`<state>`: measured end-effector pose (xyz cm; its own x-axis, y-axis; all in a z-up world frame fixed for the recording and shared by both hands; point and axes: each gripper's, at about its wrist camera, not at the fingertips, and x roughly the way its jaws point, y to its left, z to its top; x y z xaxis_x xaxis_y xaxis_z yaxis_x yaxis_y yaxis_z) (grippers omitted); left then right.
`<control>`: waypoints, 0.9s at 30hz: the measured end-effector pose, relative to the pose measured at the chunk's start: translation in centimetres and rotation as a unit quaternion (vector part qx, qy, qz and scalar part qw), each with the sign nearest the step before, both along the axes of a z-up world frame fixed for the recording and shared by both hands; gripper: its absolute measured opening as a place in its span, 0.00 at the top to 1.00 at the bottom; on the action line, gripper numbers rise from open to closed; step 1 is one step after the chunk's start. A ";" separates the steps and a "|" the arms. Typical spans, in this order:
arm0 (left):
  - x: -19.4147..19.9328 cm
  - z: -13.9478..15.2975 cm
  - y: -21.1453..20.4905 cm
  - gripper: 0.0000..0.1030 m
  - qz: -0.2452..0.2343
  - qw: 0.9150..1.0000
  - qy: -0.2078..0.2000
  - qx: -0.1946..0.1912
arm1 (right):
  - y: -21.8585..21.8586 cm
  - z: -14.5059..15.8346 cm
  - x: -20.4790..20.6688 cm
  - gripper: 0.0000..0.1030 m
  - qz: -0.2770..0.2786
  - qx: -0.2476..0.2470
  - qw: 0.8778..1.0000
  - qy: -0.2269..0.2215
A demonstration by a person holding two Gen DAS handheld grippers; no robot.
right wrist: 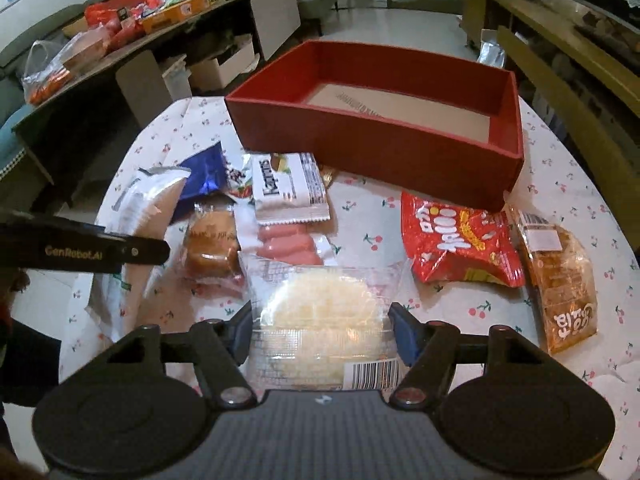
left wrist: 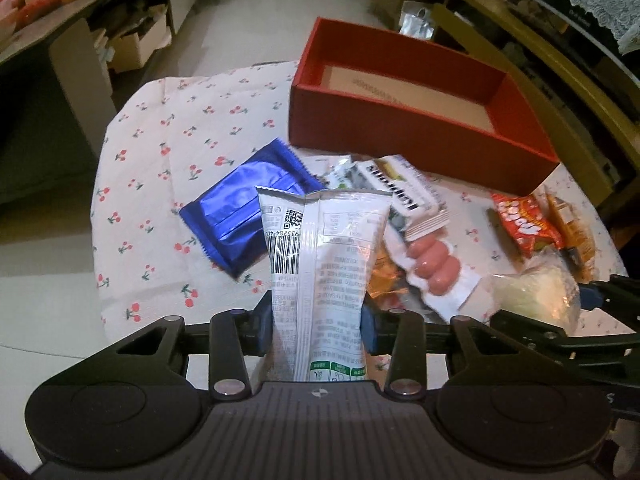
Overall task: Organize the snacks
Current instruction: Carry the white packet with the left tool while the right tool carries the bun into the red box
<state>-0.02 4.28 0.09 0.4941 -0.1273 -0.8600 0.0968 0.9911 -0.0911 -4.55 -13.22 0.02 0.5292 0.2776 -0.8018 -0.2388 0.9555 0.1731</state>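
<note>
My left gripper point(left wrist: 318, 320) is shut on a tall white snack packet point(left wrist: 320, 264) and holds it upright above the table. My right gripper point(right wrist: 322, 330) is shut on a clear-wrapped round white cake point(right wrist: 320, 312); it also shows in the left wrist view point(left wrist: 536, 292). An open red box point(right wrist: 380, 136) stands at the back of the table, empty except for its card floor. Between grippers and box lie a blue foil pack point(left wrist: 248, 212), a white Kopiko-style packet point(right wrist: 288, 188), pink sausages point(right wrist: 288, 246), a red snack bag point(right wrist: 460, 240) and a wrapped bread point(right wrist: 560, 280).
The round table has a cherry-print cloth point(left wrist: 168, 140). A small brown cake point(right wrist: 210, 244) lies left of the sausages. A long side table point(right wrist: 120, 36) with more snacks stands far left, with cardboard boxes under it. A wooden shelf point(right wrist: 560, 40) runs along the right.
</note>
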 end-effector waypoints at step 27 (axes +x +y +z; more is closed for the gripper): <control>8.3 3.6 -5.4 0.53 -0.028 0.998 -0.059 -0.027 | -2.9 4.2 9.0 0.27 -0.090 0.029 0.993 -0.070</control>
<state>8.26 -1.15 3.69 0.5815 -0.2025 -0.7880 0.1655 0.9777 -0.1291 4.50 -16.12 4.23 0.6790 0.2116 -0.7030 -0.0909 0.9744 0.2055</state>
